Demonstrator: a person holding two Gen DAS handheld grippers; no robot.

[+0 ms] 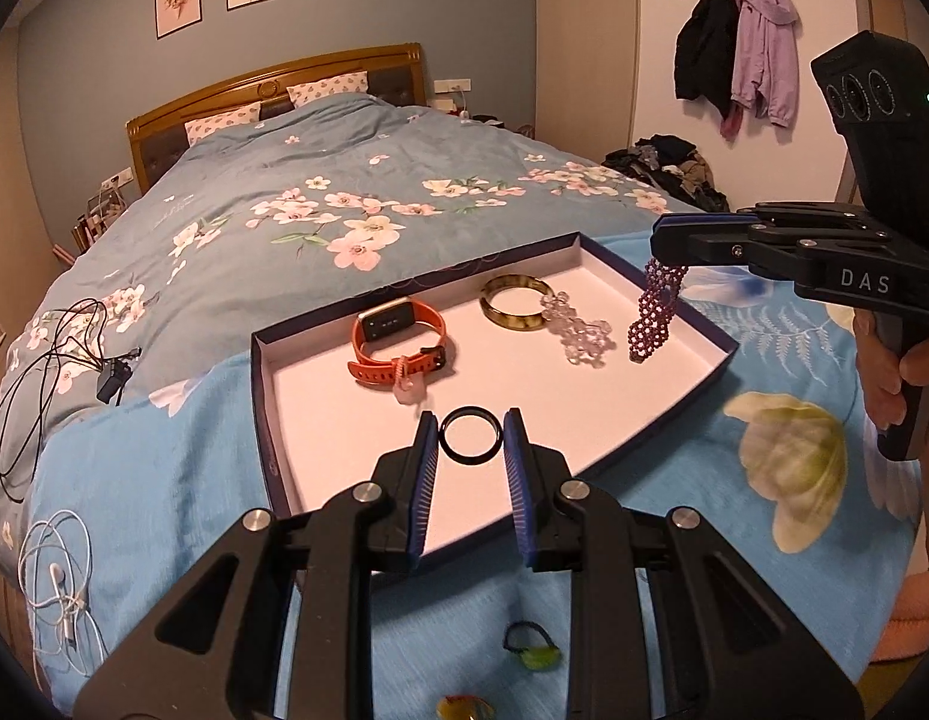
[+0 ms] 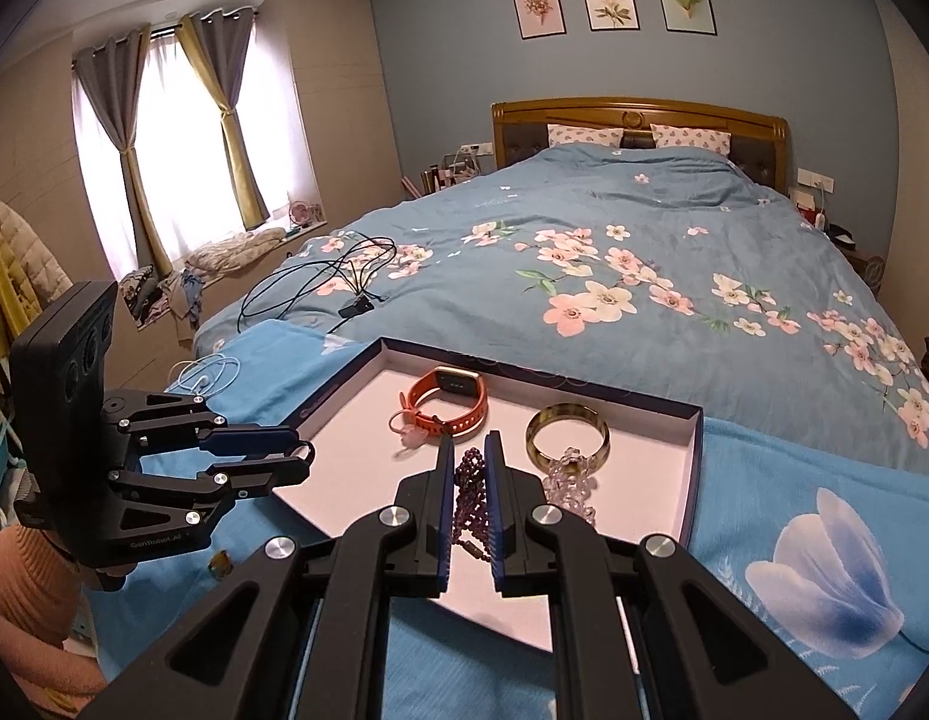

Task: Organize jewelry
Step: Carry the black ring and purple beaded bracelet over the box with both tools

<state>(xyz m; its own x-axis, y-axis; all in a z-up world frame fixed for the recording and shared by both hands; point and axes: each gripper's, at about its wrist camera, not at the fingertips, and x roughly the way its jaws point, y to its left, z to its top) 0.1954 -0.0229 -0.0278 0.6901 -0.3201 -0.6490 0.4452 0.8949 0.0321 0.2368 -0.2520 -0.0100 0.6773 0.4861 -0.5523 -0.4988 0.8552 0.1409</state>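
A shallow box tray (image 1: pixel 272 396) (image 2: pixel 695 468) with a white floor lies on the bed. In it are an orange smartwatch (image 1: pixel 398 339) (image 2: pixel 446 399), a gold bangle (image 1: pixel 515 303) (image 2: pixel 566 435) and a clear bead bracelet (image 1: pixel 578 330) (image 2: pixel 569 486). My left gripper (image 1: pixel 469 435) (image 2: pixel 305 456) holds a black ring (image 1: pixel 470 435) between its blue pads over the tray's near edge. My right gripper (image 2: pixel 469 462) (image 1: pixel 665 237) is shut on a purple bead bracelet (image 1: pixel 653 312) (image 2: pixel 473 498), which hangs over the tray's right side.
A green hair tie (image 1: pixel 530 651) and a yellow trinket (image 1: pixel 464 708) (image 2: pixel 219 563) lie on the blue cloth near me. Black cables with a charger (image 1: pixel 50 360) (image 2: pixel 344 276) and white earphones (image 1: pixel 59 576) (image 2: pixel 209 375) lie on the bed at the left.
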